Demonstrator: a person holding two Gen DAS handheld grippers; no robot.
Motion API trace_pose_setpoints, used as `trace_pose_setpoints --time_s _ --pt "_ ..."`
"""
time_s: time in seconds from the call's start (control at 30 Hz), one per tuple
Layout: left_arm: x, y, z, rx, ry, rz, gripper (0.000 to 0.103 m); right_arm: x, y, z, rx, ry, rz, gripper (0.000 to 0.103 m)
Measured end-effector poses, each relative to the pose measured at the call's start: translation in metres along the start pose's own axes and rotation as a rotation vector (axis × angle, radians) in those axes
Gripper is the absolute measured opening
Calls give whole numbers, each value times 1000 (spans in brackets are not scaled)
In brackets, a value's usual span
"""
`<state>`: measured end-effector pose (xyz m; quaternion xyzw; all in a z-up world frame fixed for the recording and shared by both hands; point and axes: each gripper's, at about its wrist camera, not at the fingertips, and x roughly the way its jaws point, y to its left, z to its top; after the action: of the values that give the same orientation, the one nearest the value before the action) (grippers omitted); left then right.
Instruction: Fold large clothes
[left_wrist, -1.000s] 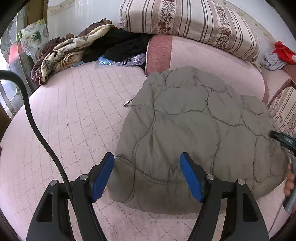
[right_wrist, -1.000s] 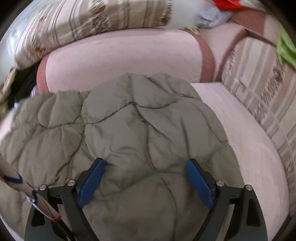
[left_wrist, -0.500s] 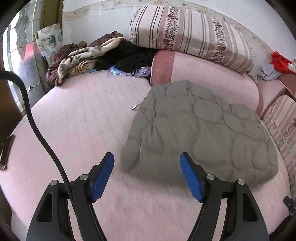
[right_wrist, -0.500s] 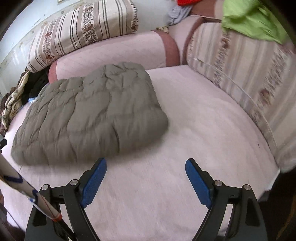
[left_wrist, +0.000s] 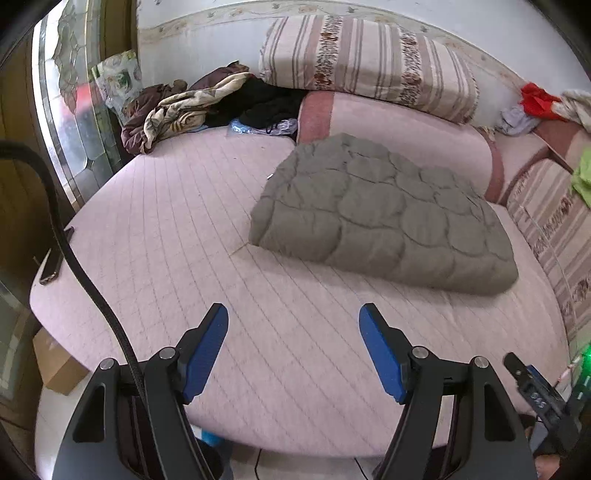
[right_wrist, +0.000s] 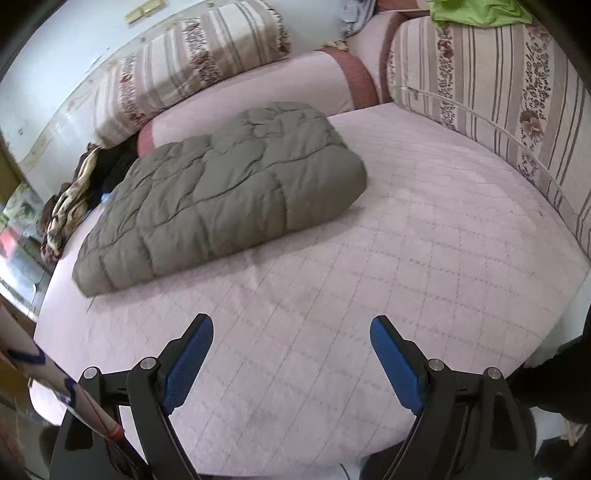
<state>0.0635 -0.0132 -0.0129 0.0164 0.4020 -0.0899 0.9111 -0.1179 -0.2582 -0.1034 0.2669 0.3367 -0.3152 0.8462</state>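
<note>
Grey-green quilted jacket (left_wrist: 384, 218), folded, lies well beyond my left gripper (left_wrist: 293, 350) and right gripper (right_wrist: 291, 360); both gape empty, neither clearly nearer.

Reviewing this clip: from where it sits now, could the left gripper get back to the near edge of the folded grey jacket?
Probably yes. The left gripper is open and empty, and only bare pink mattress lies between it and the folded grey jacket. Nothing blocks the way, though it would have to move forward first.

Phone (left_wrist: 55, 258) at mattress edge half hidden behind cable (left_wrist: 79, 266).
</note>
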Motion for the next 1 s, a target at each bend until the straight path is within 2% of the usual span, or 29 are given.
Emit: trace_pose_setpoints --time_s 0.2,0.47,0.83,1.0 --pt "-20 -18 -17 60 -8 24 73 -11 -2 -21 -30 -23 -13 90" --pt "-22 -28 -22 90 3 -2 73 -21 2 -28 -60 -38 -48 90" --pt "9 -15 -29 29 40 -8 73 -9 8 -33 -103 -18 -94 90" --pt "20 -16 -29 17 65 -17 73 10 8 -35 -101 40 -110 90"
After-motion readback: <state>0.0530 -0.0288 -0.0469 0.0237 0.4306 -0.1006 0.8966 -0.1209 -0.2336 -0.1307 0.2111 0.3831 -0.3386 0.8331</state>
